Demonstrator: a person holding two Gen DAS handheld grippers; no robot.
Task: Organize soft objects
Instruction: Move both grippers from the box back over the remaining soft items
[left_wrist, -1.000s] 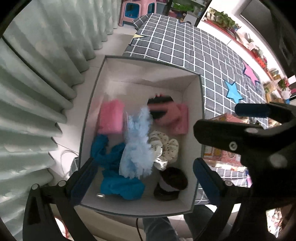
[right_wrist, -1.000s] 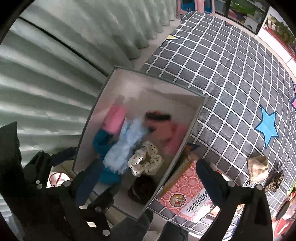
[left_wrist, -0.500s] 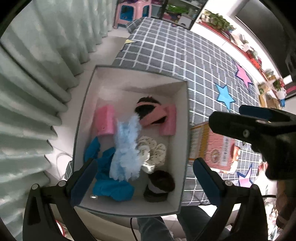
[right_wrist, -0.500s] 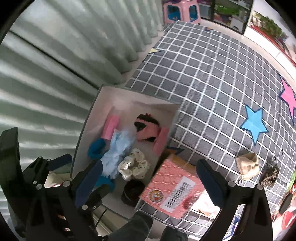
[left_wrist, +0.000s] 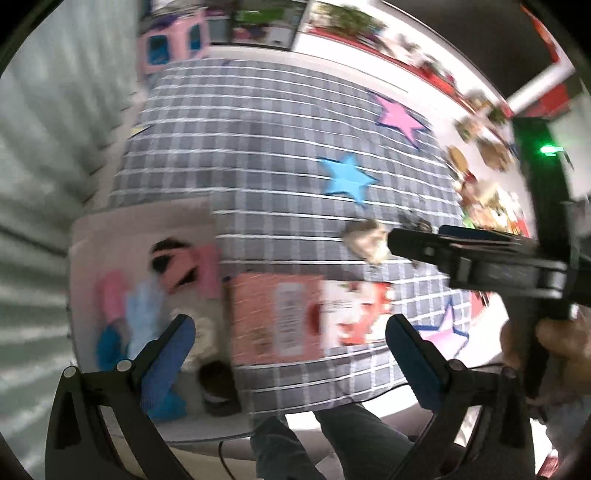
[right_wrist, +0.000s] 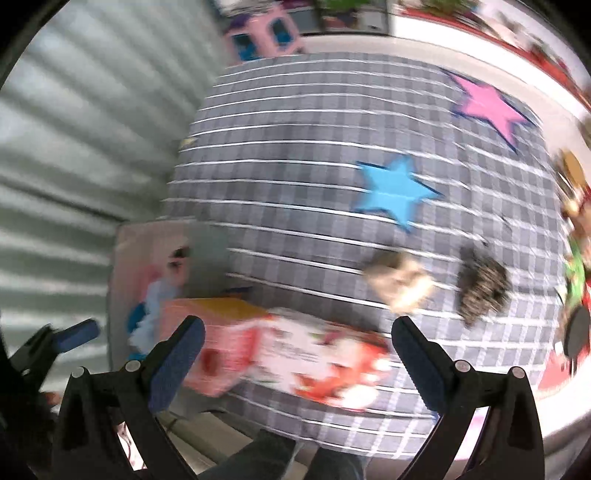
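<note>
Both views have swung right off the white bin (left_wrist: 144, 229), now lower left with soft items inside; left gripper (left_wrist: 291, 354) and right gripper (right_wrist: 295, 354) gape empty; carton (left_wrist: 277, 317) print blurred unreadable

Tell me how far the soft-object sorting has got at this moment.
Mostly done: the white box already holds several soft items, pink, light blue and dark ones among them, though blur hides detail. Nothing is in hand; the left gripper and right gripper are both open and empty. Left on the checked mat: a beige item and a dark speckled item.
</note>
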